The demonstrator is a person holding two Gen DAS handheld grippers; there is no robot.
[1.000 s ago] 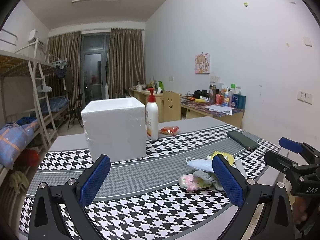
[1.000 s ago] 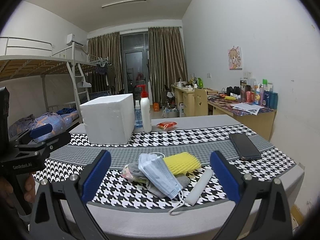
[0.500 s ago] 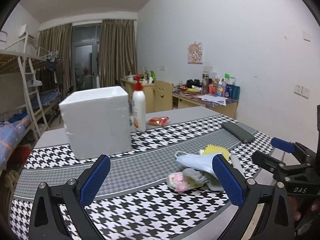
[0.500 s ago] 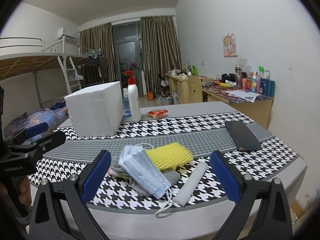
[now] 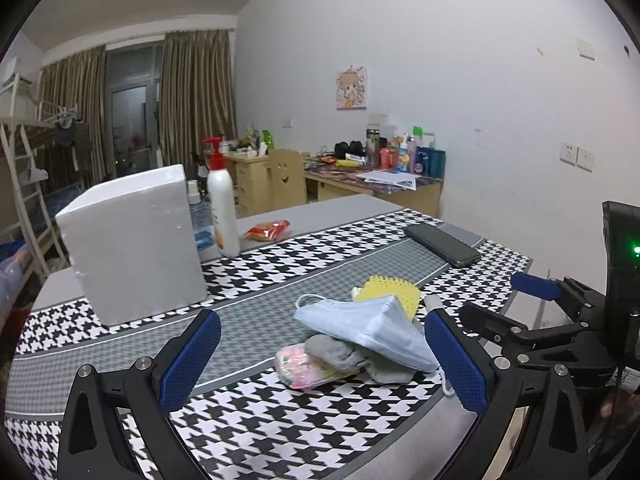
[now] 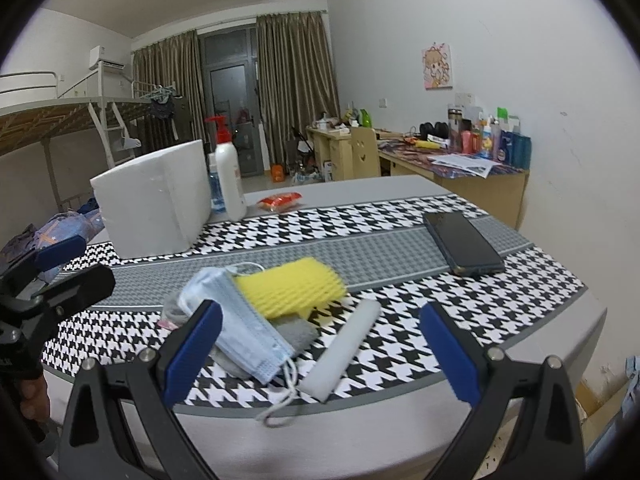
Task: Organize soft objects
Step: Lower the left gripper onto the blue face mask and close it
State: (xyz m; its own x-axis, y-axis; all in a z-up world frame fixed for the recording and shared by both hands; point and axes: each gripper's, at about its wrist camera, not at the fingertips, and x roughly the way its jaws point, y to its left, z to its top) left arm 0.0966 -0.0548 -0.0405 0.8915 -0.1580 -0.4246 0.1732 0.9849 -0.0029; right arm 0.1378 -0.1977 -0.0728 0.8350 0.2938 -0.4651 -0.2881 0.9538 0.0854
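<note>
A pile of soft things lies near the table's front edge: a light blue face mask (image 5: 368, 330) (image 6: 244, 320) on top, a yellow sponge (image 5: 390, 290) (image 6: 290, 286) behind it, a grey sock (image 5: 340, 354) (image 6: 296, 332), a pink packet (image 5: 302, 366) and a white foam roll (image 6: 346, 350). My left gripper (image 5: 324, 364) hangs open just in front of the pile. My right gripper (image 6: 320, 354) also stands open, its blue pads either side of the mask and roll. Nothing is held. A white foam box (image 5: 128, 240) (image 6: 154, 200) stands at the back left.
On the houndstooth tablecloth (image 5: 260, 432) stand a white pump bottle (image 5: 222, 204) (image 6: 229, 172), a small blue bottle (image 5: 199, 220) and a red snack packet (image 5: 267, 230) (image 6: 280, 201). A black phone (image 5: 442, 245) (image 6: 464, 242) lies at right. Bunk bed left, cluttered desks behind.
Both grippers have come closer to the pile, which now looks larger in both views. The left view has swung right, so the foam box sits further left. Nothing was grasped.
</note>
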